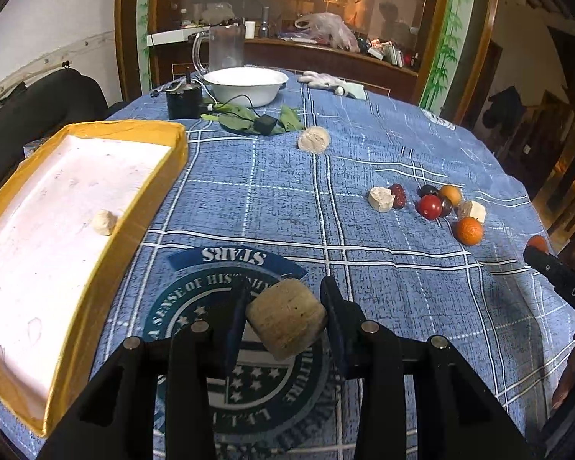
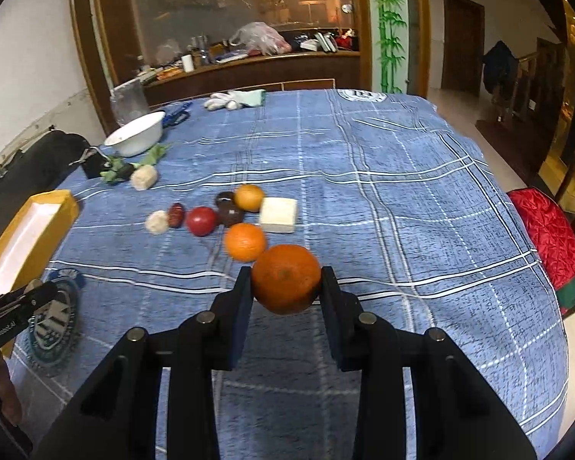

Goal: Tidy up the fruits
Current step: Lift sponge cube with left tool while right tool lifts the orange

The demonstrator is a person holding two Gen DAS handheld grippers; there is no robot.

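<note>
left gripper: black two-finger tool, closed on a tan, rough, drum-shaped chunk, held tilted above the blue checked tablecloth.
right gripper: closed on a round orange citrus fruit, pinched near its widest part, clear of the cloth.
risk, left: the chunk sits skewed between the pads; it may twist out on the way over.
risk, right: round peel gives little contact; a jolt could let it roll free toward the near fruits.
destination (judged): shallow yellow-rimmed tray with white floor, far left of the left gripper; two pale chunks already inside.
remaining pile: red, dark and orange fruits with pale chunks, just beyond the right gripper.
</note>
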